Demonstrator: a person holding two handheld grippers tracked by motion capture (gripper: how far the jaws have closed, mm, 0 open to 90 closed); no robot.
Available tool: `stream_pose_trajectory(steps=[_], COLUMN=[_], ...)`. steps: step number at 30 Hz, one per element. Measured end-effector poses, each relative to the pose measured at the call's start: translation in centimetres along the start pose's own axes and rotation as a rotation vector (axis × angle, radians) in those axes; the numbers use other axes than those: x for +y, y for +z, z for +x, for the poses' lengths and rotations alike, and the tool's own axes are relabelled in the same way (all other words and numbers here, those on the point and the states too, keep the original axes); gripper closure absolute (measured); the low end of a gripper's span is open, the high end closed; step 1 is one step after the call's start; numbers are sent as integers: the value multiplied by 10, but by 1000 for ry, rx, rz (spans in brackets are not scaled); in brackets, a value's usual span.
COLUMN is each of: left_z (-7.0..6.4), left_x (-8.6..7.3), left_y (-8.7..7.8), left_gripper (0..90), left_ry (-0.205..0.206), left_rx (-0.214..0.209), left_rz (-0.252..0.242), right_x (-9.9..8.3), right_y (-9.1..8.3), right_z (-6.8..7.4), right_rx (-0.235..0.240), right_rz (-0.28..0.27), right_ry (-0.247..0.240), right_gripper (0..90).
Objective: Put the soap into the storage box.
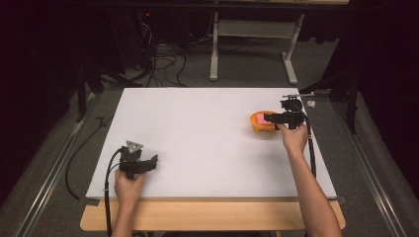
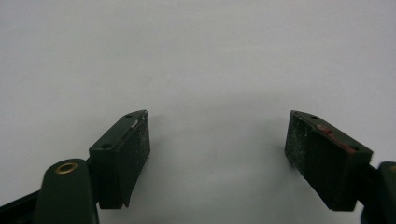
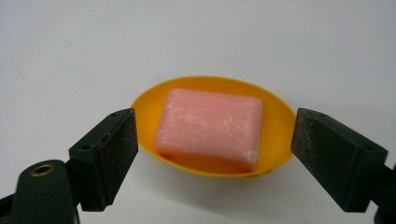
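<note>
Where the soap (image 3: 210,123) sits, the dish (image 3: 280,135) floor is hidden.

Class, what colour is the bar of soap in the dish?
Pink soap, clearest in the right gripper view.

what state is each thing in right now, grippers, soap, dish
left gripper: open, nothing between its jaws, low over bare white table
right gripper: open, jaws either side of the dish, not closed on it
pink soap bar: lying flat in the dish
orange dish: upright on the table, holding the soap
</note>
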State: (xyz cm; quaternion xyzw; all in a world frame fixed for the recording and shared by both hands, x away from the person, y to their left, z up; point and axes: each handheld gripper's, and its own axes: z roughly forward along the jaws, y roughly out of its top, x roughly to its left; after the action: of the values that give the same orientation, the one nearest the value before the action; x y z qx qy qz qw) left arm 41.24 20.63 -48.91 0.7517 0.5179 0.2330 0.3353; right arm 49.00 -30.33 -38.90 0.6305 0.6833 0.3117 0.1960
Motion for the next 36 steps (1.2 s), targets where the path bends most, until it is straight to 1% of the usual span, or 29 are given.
stream_pose_trajectory(steps=[3,8,13,15,17,21,22,28,36], left_z=[0,0,0,0,0,0,0,0,-1], left_x=[0,0,0,0,0,0,0,0,0], left_y=[0,0,0,0,0,0,0,0,0], left_gripper=[224,224,224,224,224,224,224,224,224], left_ry=[-1,0,1,1,2,2,2,2,2], left_rx=[-2,0,0,0,2,3,2,2,3], left_rz=[1,0,1,1,-1,-2,-1,-1,-2], right_x=[-3,-7,-15,-18,-22,-27,-29,-37,-48], right_y=[-4,-13,-17,-21,-25,-31,-33,-40,-49], right_z=[-1,0,-4,-5,-6,-8,-8,-7,-4], right_rx=[-3,-8,-4,2,6,6,7,12,35], right_rz=[6,-16,-15,-32,-39,-46,-58,-91,-122], right_ry=[-3,-25,-27,-28,-23,-31,-35,-52,-69], right_gripper=[161,172,170,176,177,178,181,185,190])
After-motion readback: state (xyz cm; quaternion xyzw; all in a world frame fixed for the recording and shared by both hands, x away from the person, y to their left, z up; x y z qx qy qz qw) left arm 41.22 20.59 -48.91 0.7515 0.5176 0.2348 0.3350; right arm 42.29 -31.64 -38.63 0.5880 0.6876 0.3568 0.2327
